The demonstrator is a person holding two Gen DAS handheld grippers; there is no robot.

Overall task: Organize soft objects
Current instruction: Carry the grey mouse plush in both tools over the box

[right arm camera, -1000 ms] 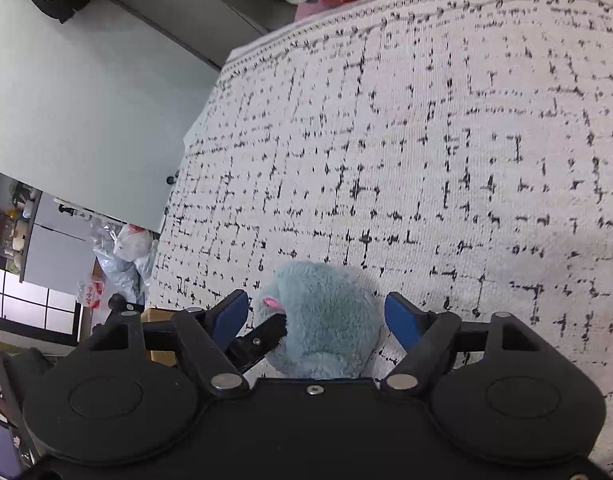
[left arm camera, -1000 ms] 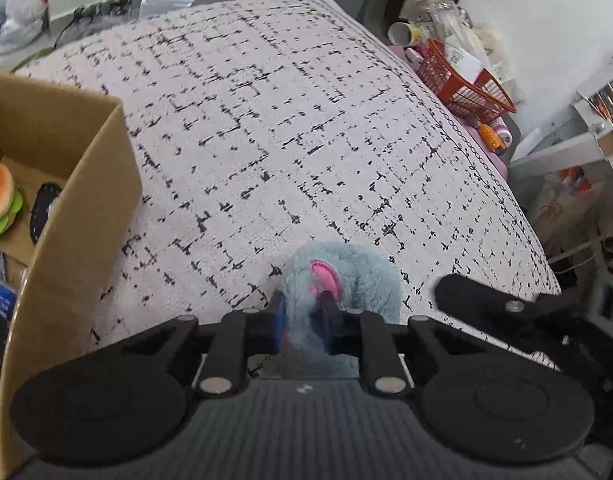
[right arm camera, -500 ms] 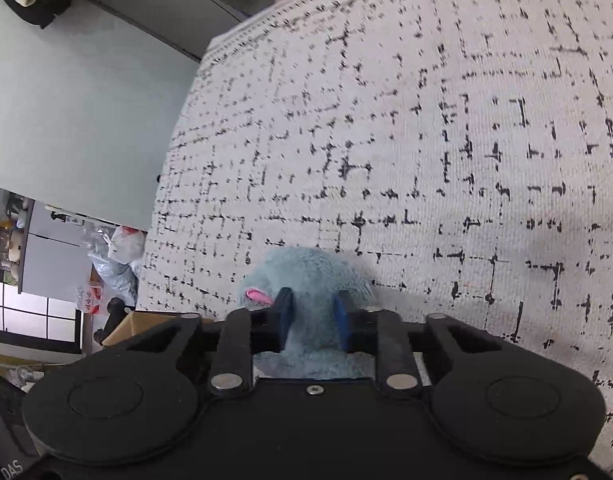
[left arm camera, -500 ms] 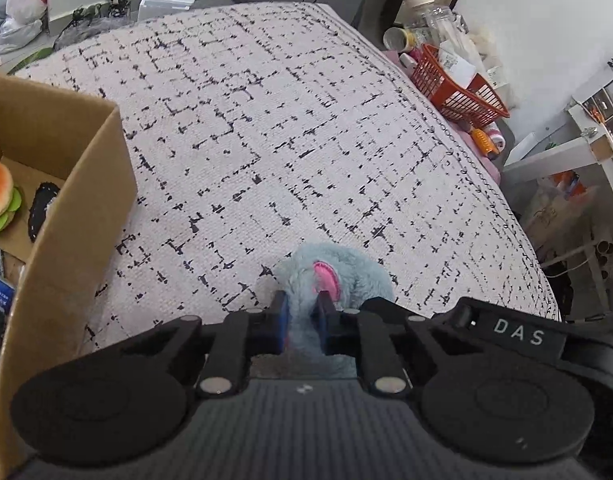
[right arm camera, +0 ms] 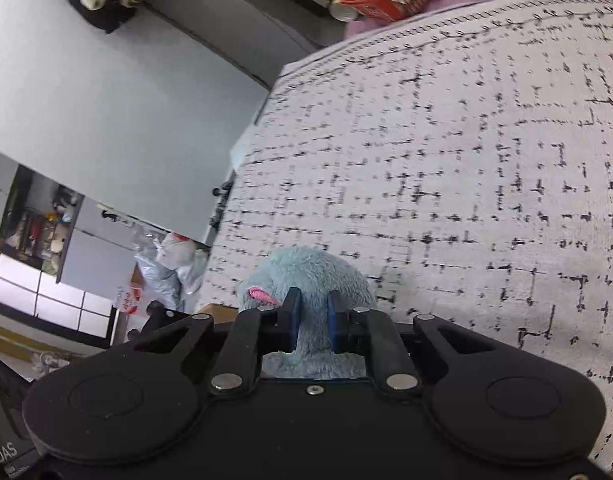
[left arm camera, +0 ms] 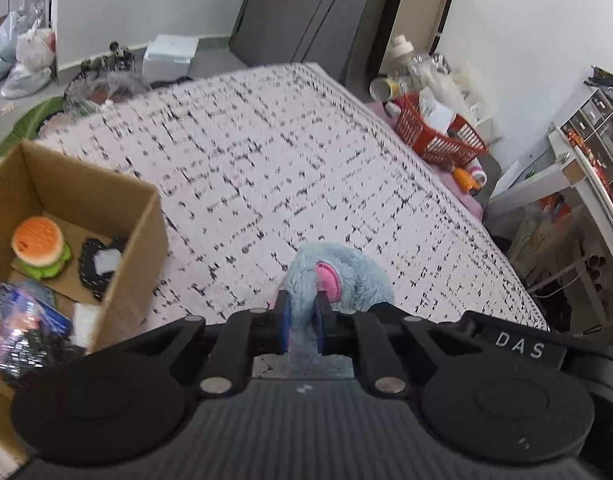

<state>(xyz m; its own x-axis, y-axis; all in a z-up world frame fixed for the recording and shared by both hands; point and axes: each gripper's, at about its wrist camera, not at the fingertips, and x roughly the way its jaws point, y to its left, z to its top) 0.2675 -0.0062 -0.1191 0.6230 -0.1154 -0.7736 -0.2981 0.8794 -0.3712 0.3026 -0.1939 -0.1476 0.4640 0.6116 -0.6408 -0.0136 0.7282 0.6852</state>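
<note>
Both tongs are gripping one blue plush toy (left arm camera: 346,276) above the patterned bed (left arm camera: 266,168): the left tongs (left arm camera: 302,320) are clenched on it, and the right tongs (right arm camera: 312,324), having just been closing, are pinching its fur. A cardboard box (left arm camera: 134,264) is sitting nearby, holding a toy burger (left arm camera: 38,246).

Black tongs (left arm camera: 302,326) with blue pads (right arm camera: 293,326), silver screws, apparently "DAS" lettering

Cluttered bedroom: bed (left arm camera: 266,160), wardrobe (left arm camera: 306,12)
</note>
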